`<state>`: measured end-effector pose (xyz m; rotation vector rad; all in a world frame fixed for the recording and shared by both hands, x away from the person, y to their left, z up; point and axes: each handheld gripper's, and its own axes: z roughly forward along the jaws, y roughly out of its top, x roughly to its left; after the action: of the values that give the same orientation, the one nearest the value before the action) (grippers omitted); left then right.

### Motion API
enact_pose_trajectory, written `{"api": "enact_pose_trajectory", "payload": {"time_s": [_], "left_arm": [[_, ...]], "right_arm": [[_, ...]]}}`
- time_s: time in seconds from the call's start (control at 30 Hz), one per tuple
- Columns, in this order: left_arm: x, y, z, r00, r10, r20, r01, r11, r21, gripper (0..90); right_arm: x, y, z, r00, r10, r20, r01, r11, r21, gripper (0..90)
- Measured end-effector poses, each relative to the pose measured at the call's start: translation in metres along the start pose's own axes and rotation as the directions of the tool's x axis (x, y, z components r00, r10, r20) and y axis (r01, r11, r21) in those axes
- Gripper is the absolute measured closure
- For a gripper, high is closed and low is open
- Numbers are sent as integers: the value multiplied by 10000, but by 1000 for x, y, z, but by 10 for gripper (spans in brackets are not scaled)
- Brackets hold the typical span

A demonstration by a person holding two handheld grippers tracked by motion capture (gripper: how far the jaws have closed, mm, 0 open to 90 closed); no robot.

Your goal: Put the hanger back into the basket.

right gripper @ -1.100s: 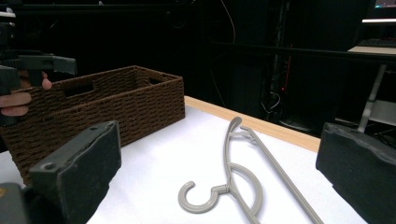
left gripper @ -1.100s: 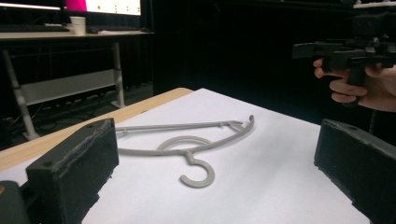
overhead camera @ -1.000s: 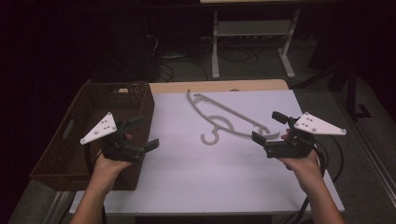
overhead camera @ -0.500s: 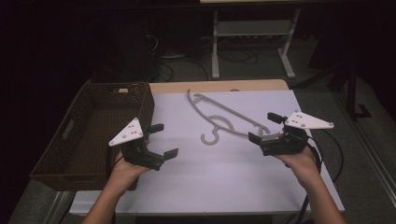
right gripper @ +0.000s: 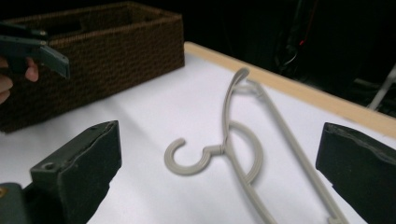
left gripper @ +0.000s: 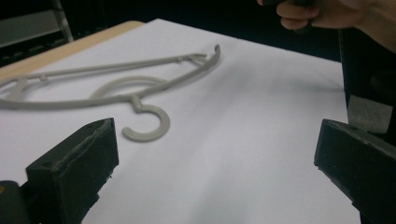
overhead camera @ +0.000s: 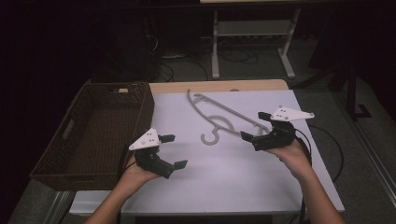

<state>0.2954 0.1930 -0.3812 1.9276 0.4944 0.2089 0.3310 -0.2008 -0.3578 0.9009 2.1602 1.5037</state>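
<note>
High view: at the lower left of centre the left gripper is held above the white table top, its jaws spread wide with nothing between them. At centre right the right gripper is likewise released, jaws apart and gripping nothing. Between the two, a little farther up the frame, the grey plastic hanger lies flat on the white surface, its hook curling toward the lower middle and its long arm running from upper left down toward the right gripper. The hanger's right end lies just beside the right gripper's jaws; whether they touch cannot be told. The left gripper is well apart from it. A brown wicker basket sits along the left edge of the frame, just beside the left gripper.

Left gripper view: the two black jaws stand at the lower corners, the hanger lying beyond them in the upper left, hook nearest.

Right gripper view: the hanger lies in the centre between the parted jaws, the basket behind at upper left.
</note>
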Motion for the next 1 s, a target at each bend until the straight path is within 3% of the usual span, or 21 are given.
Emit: {"api": "enact_pose_trajectory", "payload": {"time_s": [0.27,0.6,0.63,0.87,0.9,1.0], "left_arm": [[3,-9,5,9999,-145,26,145,9998,168,0],[0,-16,10,9999,-116,92,111,9986,519,0],[0,-17,10,9999,-97,98,91,9985,548,0],[-1,-19,10,9998,-87,178,76,9979,638,0],[-1,-20,10,9998,-64,179,52,9979,640,0],[0,-19,9,9998,-91,161,81,9979,638,0]], "right_arm": [[-13,0,18,9998,-205,4,204,9969,763,0],[-31,2,48,9987,-365,-352,423,9821,1835,0],[-33,2,54,9982,-463,-375,532,9764,2093,2],[-42,-2,71,9971,-447,-617,596,9620,2663,78],[-44,-4,77,9962,-490,-716,686,9499,3051,112],[-46,-6,83,9956,-536,-763,756,9427,3250,135]]}}
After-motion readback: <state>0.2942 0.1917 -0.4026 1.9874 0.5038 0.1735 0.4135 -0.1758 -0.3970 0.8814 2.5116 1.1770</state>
